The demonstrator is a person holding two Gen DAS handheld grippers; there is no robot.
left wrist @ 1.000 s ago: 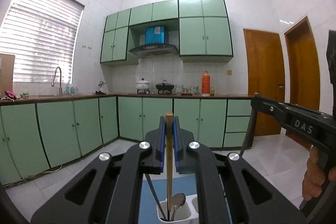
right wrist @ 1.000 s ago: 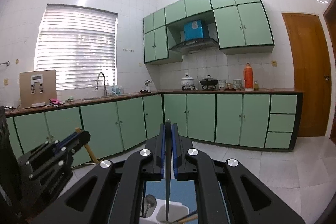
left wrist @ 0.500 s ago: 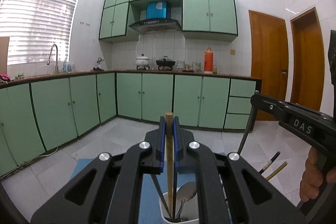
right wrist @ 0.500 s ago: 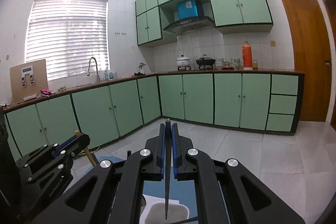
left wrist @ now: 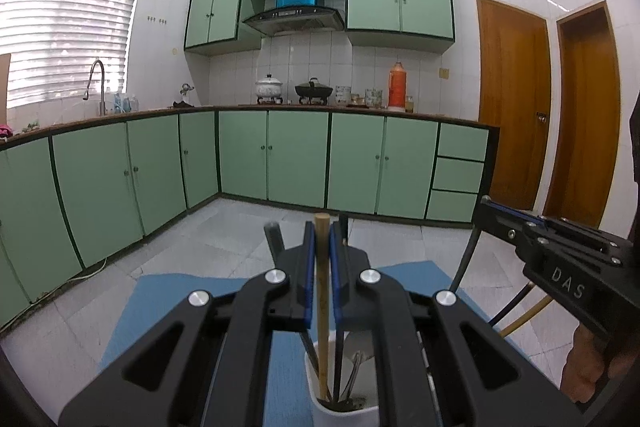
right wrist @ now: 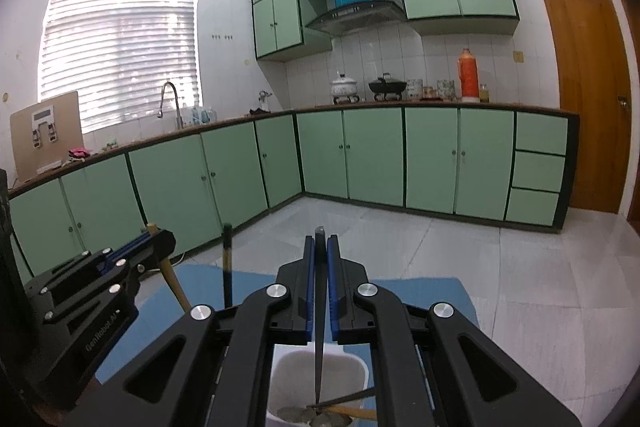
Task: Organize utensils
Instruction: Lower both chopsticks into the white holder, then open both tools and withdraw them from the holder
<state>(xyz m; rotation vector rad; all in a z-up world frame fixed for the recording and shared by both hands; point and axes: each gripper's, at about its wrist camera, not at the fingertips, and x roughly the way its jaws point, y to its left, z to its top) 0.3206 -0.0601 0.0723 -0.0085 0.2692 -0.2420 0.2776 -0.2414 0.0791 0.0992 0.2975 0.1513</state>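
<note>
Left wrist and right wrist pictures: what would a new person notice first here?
First, the left gripper at the bottom centre, shut on an upright wooden stick whose lower end is in a white holder. The right gripper likewise pinches a thin dark utensil over another white compartment. Behind, green cabinets line the kitchen walls.

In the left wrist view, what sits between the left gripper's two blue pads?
The left gripper is shut on a wooden chopstick standing upright, its lower end inside the white holder below.
</note>
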